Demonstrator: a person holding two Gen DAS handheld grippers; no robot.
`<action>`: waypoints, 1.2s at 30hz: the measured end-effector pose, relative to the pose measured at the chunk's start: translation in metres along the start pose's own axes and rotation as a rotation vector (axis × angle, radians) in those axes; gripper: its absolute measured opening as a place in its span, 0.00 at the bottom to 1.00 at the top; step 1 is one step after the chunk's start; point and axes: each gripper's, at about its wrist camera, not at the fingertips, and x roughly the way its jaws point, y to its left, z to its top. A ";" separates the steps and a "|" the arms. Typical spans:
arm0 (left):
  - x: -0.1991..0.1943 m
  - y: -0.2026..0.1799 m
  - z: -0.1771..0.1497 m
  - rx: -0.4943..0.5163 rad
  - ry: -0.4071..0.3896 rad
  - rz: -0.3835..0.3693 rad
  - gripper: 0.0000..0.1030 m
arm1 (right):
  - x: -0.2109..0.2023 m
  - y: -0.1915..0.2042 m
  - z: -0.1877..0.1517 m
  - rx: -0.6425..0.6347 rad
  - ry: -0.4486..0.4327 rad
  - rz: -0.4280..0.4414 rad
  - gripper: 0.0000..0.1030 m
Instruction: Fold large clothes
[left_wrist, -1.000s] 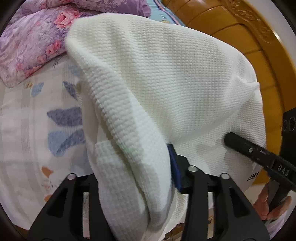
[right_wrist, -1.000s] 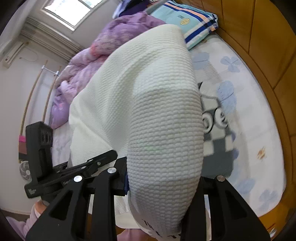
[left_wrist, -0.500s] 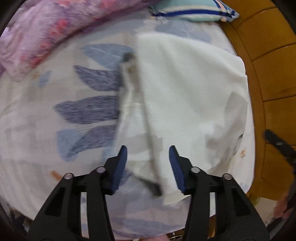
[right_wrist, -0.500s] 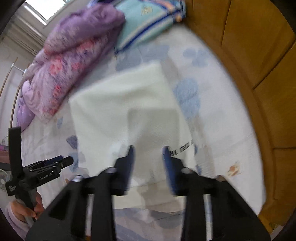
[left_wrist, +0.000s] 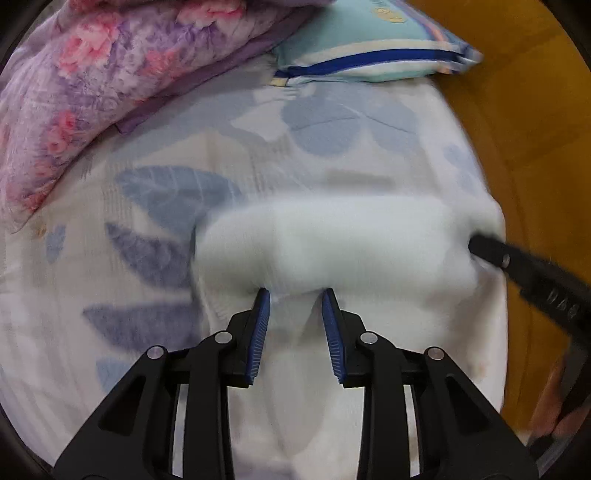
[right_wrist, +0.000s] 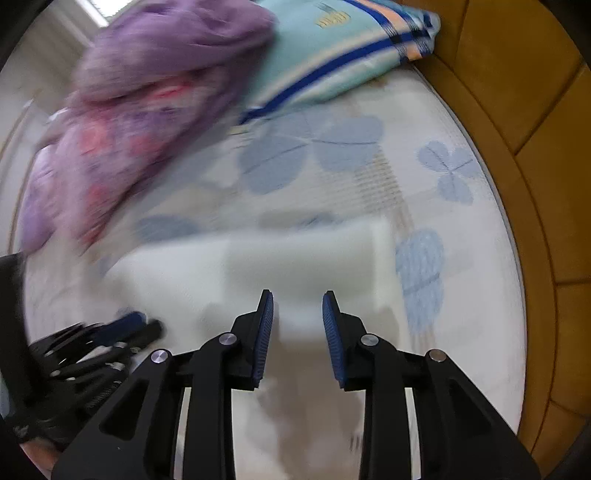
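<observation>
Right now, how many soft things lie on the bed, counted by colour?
White: 1, the folded garment
Purple with pink flowers: 1, the quilt
Turquoise with blue stripes: 1, the pillow
Total: 3, all on the bed sheet

A purple floral quilt lies bunched on the leaf-print bed sheet, beside a teal striped pillow. Wooden bed frame curves alongside.

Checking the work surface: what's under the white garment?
The white garment lies on a leaf-print bedsheet; whatever is beneath its folded layers is covered.
</observation>
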 end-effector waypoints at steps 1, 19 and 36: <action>0.018 0.005 0.006 -0.015 0.009 -0.020 0.29 | 0.012 -0.003 0.004 0.017 -0.013 -0.003 0.26; -0.067 0.010 -0.071 0.000 -0.058 -0.010 0.87 | -0.101 0.024 -0.104 0.062 -0.203 -0.057 0.88; -0.244 0.085 -0.218 0.196 -0.388 0.057 0.88 | -0.198 0.158 -0.272 0.135 -0.560 -0.245 0.89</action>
